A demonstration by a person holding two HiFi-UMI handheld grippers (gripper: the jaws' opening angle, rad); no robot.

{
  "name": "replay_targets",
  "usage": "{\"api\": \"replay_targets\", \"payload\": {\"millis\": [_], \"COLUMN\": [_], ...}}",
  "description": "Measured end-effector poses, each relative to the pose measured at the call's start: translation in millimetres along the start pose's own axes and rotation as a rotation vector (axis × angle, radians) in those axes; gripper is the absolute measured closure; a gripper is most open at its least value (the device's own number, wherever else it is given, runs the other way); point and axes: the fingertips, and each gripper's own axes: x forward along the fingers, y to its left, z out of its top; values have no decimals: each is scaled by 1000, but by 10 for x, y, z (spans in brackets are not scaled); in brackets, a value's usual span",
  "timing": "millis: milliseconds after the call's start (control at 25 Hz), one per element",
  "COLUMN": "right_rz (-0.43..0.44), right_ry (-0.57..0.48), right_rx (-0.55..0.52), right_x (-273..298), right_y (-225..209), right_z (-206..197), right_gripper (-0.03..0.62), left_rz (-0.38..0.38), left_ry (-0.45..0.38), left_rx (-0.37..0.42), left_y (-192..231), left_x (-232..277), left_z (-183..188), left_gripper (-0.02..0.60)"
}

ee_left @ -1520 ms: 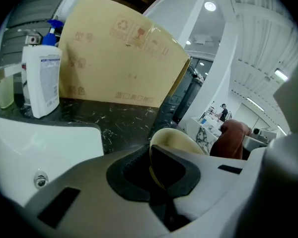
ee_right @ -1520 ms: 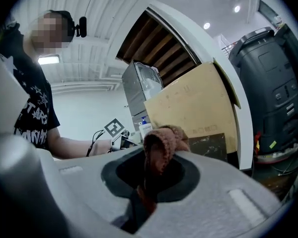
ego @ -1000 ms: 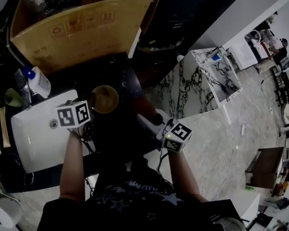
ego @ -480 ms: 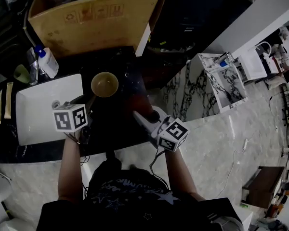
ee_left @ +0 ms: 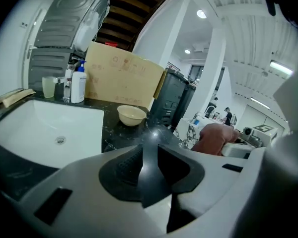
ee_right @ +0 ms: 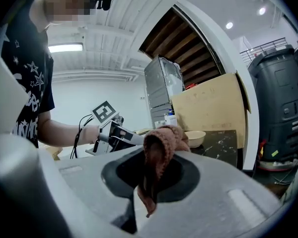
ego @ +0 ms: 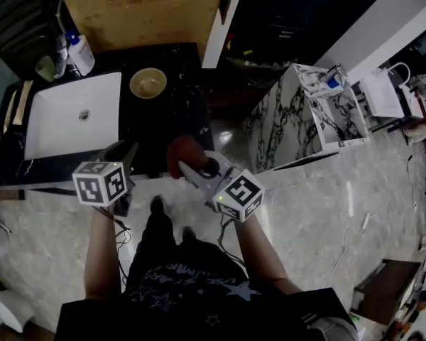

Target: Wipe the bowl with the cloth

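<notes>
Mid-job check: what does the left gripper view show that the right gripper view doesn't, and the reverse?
Only the left gripper view: the white sink, the cup behind it, and the left gripper with its jaws apart and nothing between them. Only the right gripper view: the right gripper shut on the cloth, and the person's star-print shirt. Both: the bowl on the dark counter, the cardboard box behind it, and the cloth itself.

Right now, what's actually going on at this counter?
A person holds a gripper in each hand, standing back from the dark counter. The right gripper is shut on the reddish cloth. The left gripper is empty, jaws slightly apart. The bowl sits on the counter beside the white sink, with neither gripper on it, so wiping is not under way.
</notes>
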Motion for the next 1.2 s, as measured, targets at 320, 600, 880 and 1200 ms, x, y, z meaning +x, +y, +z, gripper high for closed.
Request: {"api": "replay_targets", "payload": {"millis": [320,600,880,1200], "right_rz": [46,54,35,1], "right_ry": [29,65,96,83], "right_rx": [28,62,77,29], "right_x": [-490,-614,-578,-410], "right_y": [389,652,909,1782], "right_z": [-313,-546,-765,-764], "right_gripper": [546,546,546,546], "left_rz": [16,-5,-12,-34], "left_ry": [-57,-62,-56,-105], "left_rx": [6,-38,-48,-52], "left_y": [-565,-741,-667,-459], "left_x": [-570,-757,-1020,-1889], "left_z": [-454,-778,-1135,-1572], "left_gripper": [488,489,489,489]}}
